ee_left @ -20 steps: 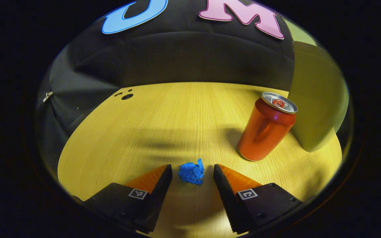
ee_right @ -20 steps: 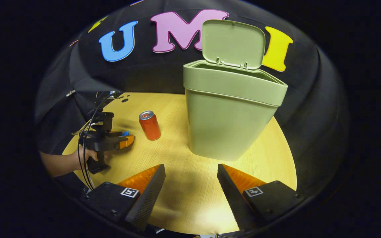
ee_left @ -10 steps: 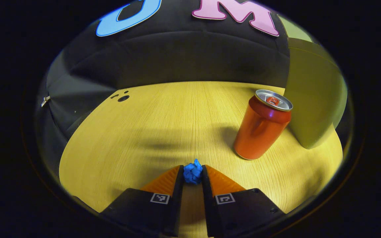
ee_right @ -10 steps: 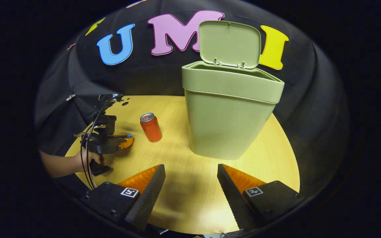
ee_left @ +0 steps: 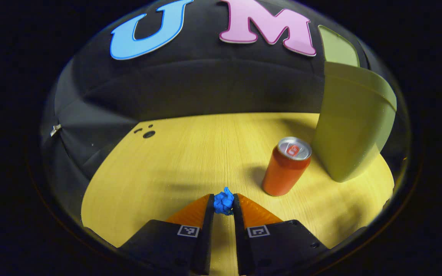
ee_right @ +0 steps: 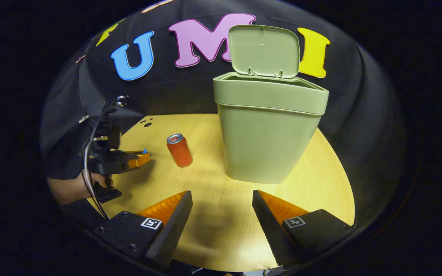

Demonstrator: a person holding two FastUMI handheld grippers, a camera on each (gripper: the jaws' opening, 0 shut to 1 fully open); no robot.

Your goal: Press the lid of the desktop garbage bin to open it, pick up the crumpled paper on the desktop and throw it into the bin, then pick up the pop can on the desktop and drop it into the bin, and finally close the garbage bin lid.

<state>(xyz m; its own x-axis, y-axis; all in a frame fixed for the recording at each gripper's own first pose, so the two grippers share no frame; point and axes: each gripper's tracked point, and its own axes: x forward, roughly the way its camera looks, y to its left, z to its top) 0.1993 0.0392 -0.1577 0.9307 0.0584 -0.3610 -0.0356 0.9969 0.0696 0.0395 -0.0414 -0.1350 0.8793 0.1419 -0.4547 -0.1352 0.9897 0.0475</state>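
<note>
My left gripper (ee_left: 223, 202) is shut on the blue crumpled paper (ee_left: 223, 202), held a little above the round wooden table (ee_left: 190, 153). The red pop can (ee_left: 285, 167) stands upright ahead and to the right of it, beside the green bin (ee_left: 353, 122). In the right gripper view the bin (ee_right: 269, 130) stands mid-table with its lid (ee_right: 264, 50) raised upright. The can (ee_right: 179, 150) is left of it, and the left gripper (ee_right: 142, 157) hovers farther left in a person's hand (ee_right: 71, 188), a speck of blue paper (ee_right: 144, 151) at its tips. My right gripper (ee_right: 222, 199) is open over the near table.
The booth's black cloth wall (ee_right: 167, 92) curves close behind the table. A small dark hole (ee_left: 149, 134) marks the table's far left. Cables (ee_right: 88, 161) hang from the left gripper. Bare tabletop (ee_right: 213, 214) lies between the right gripper and the bin.
The left gripper closed on the blue paper and has lifted it off the table. The right gripper stayed open and drew back slightly.
</note>
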